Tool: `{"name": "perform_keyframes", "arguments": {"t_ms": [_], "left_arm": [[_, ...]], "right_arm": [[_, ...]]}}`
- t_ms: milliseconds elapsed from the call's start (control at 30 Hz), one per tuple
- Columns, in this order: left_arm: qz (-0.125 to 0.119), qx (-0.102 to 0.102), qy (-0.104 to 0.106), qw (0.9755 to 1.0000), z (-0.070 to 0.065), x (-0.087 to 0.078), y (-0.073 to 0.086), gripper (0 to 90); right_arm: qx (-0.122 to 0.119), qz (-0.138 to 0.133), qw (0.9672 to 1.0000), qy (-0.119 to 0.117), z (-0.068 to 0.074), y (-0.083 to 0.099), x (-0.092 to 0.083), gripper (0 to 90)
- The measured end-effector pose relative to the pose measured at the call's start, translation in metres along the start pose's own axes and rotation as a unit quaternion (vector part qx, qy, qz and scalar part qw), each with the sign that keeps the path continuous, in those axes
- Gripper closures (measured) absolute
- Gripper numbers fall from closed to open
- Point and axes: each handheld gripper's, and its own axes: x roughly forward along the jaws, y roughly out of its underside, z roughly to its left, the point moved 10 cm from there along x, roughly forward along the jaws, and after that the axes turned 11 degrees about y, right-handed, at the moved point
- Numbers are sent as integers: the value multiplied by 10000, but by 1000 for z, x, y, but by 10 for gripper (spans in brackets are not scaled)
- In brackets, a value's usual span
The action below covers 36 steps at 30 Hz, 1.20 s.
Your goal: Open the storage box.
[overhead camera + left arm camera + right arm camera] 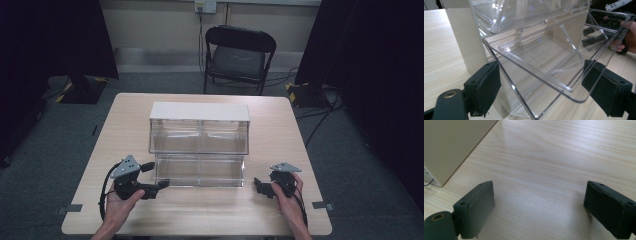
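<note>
A clear acrylic drawer cabinet with a white top (pixel 200 112) stands mid-table. Its lower drawer (pixel 200 172) is pulled out toward me; the two upper drawers (pixel 200 137) sit pushed in. My left gripper (pixel 155 176) is at the pulled drawer's left front corner. In the left gripper view its jaws (pixel 545 87) stand wide, with the clear drawer's corner (pixel 541 55) between them and no pad visibly pressing on it. My right gripper (pixel 259 187) rests right of the drawer, open over bare wood (pixel 541 205), nothing between its fingers.
The wooden table (pixel 280 130) has bare room on both sides of the cabinet. The cabinet's white side panel (pixel 451 145) is at the upper left of the right gripper view. A black folding chair (pixel 239 55) stands beyond the table's far edge, with cables on the floor.
</note>
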Motion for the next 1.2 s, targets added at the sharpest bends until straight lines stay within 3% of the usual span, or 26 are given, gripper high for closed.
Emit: {"name": "perform_keyframes", "arguments": {"t_ms": [367, 567, 667, 733, 1200], "left_arm": [[-56, -28, -81, 9999, 5, -3, -5, 155], [-59, -27, -39, 10000, 4, -2, -6, 157], [-49, -75, 77, 9999, -1, -2, -6, 157], [8, 41, -41, 10000, -2, -2, -6, 157], [-37, -33, -83, 10000, 0, -2, -13, 158]], "right_arm": [[0, 1, 10000, 0, 0, 0, 0, 89], [0, 0, 10000, 1, 0, 0, 0, 89], [1, 2, 10000, 1, 0, 0, 0, 89], [3, 2, 10000, 0, 0, 0, 0, 89], [2, 12, 10000, 20, 0, 0, 0, 85]]}}
